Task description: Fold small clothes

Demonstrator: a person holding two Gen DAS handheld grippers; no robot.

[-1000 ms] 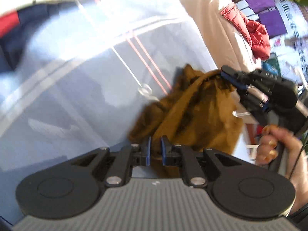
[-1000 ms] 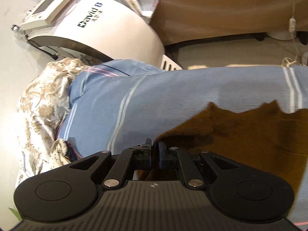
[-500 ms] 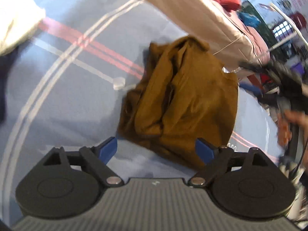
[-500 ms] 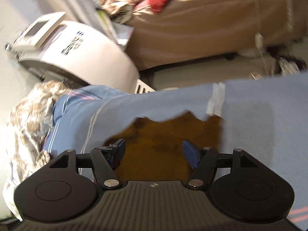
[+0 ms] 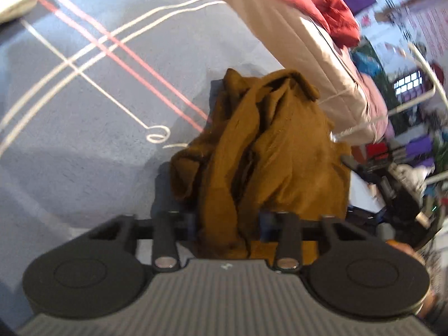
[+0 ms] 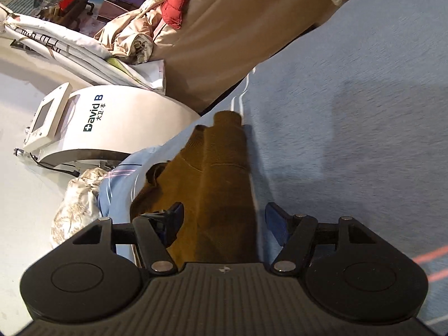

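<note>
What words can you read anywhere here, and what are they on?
"David B": on the white machine, beside a cross logo.
Small characters under it: too small to read.
Pink posters in the left wrist view: blurred, unreadable.
White bag print: unreadable.

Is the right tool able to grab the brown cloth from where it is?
Probably yes. The brown cloth already lies between the right tool's closing jaws on the blue sheet, and nothing blocks it.

Tan bed (image 6: pixel 238 28), white machine (image 6: pixel 117 128), perhaps window (image 5: pixel 407 82)
</note>
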